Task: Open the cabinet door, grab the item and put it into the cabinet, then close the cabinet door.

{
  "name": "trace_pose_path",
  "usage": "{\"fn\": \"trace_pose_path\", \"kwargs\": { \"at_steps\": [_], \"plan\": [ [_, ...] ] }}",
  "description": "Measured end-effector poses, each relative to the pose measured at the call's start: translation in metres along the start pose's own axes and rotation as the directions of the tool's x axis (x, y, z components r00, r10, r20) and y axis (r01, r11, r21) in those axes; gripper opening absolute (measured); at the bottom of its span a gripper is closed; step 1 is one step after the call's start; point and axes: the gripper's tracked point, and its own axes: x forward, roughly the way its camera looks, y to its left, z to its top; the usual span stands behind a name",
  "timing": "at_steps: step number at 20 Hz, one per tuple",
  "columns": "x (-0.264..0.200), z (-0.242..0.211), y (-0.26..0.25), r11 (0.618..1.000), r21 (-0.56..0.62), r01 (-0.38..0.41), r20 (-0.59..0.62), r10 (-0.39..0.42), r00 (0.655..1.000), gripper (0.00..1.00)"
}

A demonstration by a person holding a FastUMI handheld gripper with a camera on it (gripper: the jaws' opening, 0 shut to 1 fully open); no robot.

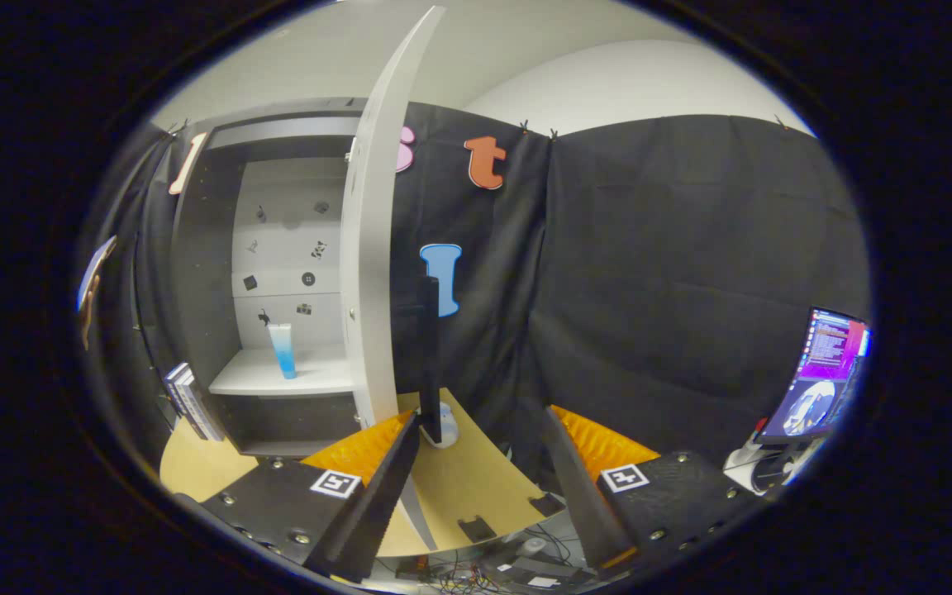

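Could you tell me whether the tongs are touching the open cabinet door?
Cannot tell. In the gripper view the open tongs sit close to the door's lower edge, with one finger overlapping it, but neither contact nor gap shows plainly.

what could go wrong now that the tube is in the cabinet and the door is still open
1. The tall white cabinet door stands edge-on just ahead of the open, empty claw; a push could slip off its thin edge.
2. The blue-and-white plastic tube stands upright on the white shelf; a hard slam might topple it.
3. The black handle hangs just beyond the left finger and could snag it.
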Motion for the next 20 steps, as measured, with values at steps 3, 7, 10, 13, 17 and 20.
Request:
{"fn": "trace_pose_path", "kwargs": {
  "at_steps": [3,7,10,13,17,20],
  "plan": [
    [-0.003,0.000,0.009,1.000,-0.006,-0.026,-0.007,0.026,1.000,0.90],
    [-0.010,-0.003,0.029,0.996,0.032,-0.082,-0.019,0.082,0.996,0.90],
    [-0.019,-0.008,0.052,0.989,0.036,-0.145,-0.023,0.146,0.989,0.90],
    [-0.028,-0.009,0.083,0.972,0.047,-0.232,-0.035,0.234,0.972,0.90],
    [-0.034,-0.003,0.128,0.934,0.080,-0.347,-0.020,0.350,0.937,0.89],
    [-0.035,-0.005,0.162,0.894,0.072,-0.443,-0.037,0.446,0.894,0.90]
  ]
}}
